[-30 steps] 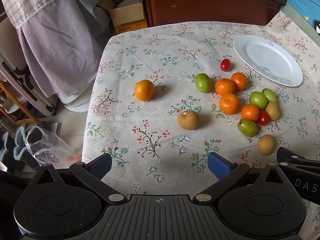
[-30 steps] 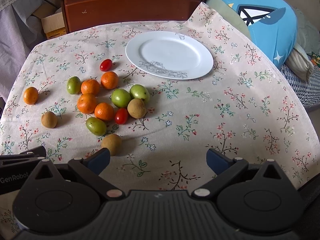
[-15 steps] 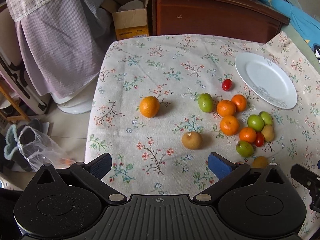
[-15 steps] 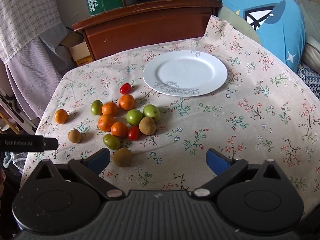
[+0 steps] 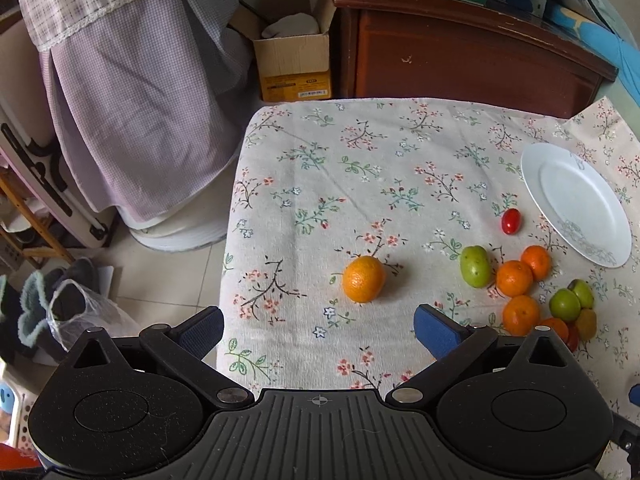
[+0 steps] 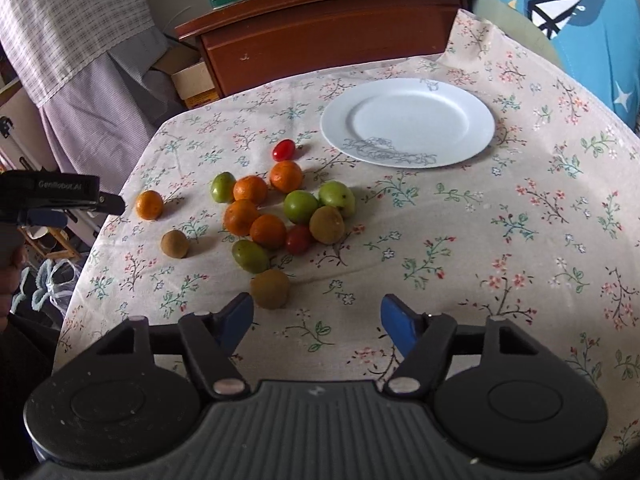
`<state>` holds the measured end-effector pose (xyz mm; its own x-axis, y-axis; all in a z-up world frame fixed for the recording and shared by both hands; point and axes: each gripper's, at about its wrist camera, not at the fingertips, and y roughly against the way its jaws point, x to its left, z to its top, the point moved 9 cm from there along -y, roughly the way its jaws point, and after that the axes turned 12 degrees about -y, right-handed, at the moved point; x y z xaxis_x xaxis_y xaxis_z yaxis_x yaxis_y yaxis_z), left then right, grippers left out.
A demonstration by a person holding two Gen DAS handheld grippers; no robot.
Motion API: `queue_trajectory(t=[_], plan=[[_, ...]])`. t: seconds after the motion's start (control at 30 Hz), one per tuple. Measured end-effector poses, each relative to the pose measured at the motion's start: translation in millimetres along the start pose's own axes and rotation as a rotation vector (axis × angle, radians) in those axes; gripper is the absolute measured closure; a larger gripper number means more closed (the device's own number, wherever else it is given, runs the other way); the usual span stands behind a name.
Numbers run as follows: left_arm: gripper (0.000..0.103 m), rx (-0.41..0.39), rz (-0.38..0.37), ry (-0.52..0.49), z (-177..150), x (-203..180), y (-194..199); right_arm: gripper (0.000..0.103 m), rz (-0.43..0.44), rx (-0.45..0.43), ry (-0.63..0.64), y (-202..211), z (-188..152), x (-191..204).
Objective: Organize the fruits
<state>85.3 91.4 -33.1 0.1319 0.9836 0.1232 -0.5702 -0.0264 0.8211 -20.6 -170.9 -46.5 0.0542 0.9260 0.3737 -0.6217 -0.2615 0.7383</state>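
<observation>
Several fruits lie on the floral tablecloth point(image 6: 480, 240): a lone orange point(image 5: 363, 279) point(image 6: 149, 205), a brown fruit point(image 6: 175, 243), and a cluster of oranges point(image 6: 250, 190), green fruits point(image 6: 300, 206), cherry tomatoes point(image 6: 283, 149) and brown fruits point(image 6: 270, 289). An empty white plate point(image 6: 408, 122) point(image 5: 576, 204) sits behind the cluster. My left gripper point(image 5: 318, 328) is open and empty, hovering above the table's left part, near the lone orange. My right gripper point(image 6: 316, 318) is open and empty, above the table's front, just right of the nearest brown fruit.
A dark wooden cabinet point(image 6: 332, 28) stands behind the table. A cardboard box point(image 5: 294, 60) and a checked cloth cover point(image 5: 132, 80) are at the left. The table's left edge point(image 5: 230, 240) drops to a tiled floor with a plastic bag point(image 5: 76, 312). A blue cushion point(image 6: 580, 28) is at the right.
Both grippers have pulled back and risen, so the table looks smaller. The left gripper has shifted left, toward the table's left edge. Both stay open; no fruit has moved.
</observation>
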Motion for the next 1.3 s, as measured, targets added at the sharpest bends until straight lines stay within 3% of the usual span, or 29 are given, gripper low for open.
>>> queue_trajectory(t=[0.23, 0.5, 0.63, 0.77, 0.9, 0.93, 1.23, 1.3], plan=[[0.006, -0.013, -0.009, -0.03, 10.8, -5.6, -20.4, 0.055, 0.066, -0.002, 0.021, -10.1, 0.7, 11.1], [0.012, -0.007, 0.0, -0.044, 12.6, -13.4, -37.4, 0.055, 0.069, 0.02, 0.017, -26.5, -3.4, 12.9], [0.02, -0.006, -0.005, -0.051, 13.7, -16.8, -44.5, 0.055, 0.07, 0.022, 0.031, -31.9, -3.1, 16.7], [0.035, -0.009, -0.015, -0.064, 13.4, -19.6, -48.6, 0.068, 0.055, 0.03, 0.063, -39.2, -4.5, 19.7], [0.039, -0.013, -0.009, -0.079, 13.0, -20.4, -55.2, 0.074, 0.063, 0.01, 0.076, -40.9, -2.3, 22.2], [0.046, -0.007, -0.012, -0.077, 12.1, -20.7, -57.6, 0.076, 0.067, 0.009, 0.074, -41.4, -2.1, 22.3], [0.075, -0.047, -0.066, -0.108, 13.3, -33.5, -55.0, 0.076, 0.066, -0.007, 0.039, -41.4, 2.1, 17.7], [0.075, -0.053, -0.092, -0.109, 13.3, -37.4, -53.1, 0.076, 0.063, -0.009, 0.023, -41.1, 4.0, 15.2]])
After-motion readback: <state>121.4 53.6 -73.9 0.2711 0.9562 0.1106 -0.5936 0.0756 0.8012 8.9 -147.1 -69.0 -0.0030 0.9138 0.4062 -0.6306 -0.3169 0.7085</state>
